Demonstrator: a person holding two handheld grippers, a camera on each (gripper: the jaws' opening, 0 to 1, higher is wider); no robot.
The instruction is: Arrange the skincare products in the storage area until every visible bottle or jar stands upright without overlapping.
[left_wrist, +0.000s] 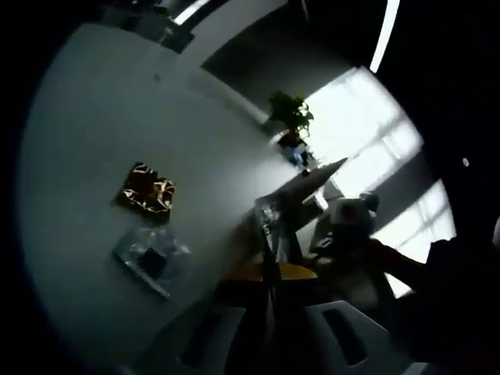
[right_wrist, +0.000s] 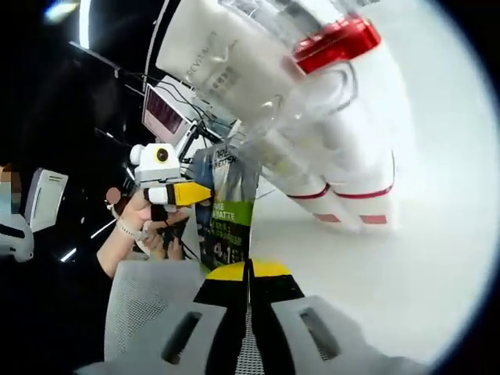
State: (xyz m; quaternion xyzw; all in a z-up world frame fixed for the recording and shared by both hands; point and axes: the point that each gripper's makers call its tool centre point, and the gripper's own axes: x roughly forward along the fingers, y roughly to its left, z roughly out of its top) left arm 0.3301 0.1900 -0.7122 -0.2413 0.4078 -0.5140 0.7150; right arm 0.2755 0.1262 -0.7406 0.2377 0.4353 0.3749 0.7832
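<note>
In the left gripper view my left gripper (left_wrist: 269, 312) is clenched on a thin clear packet (left_wrist: 275, 215), held above the white table (left_wrist: 94, 141). In the right gripper view my right gripper (right_wrist: 248, 312) pinches a dark sachet (right_wrist: 228, 211) below the clear organizer (right_wrist: 312, 86) of white tubes (right_wrist: 355, 168); I judge I'm mid-carry, and next each must be stood upright in a free slot.

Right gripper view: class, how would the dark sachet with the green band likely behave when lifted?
The sachet looks thin and flat, so probably light and floppy. Its glossy film may slip. With such a narrow edge, it likely tips over.
</note>
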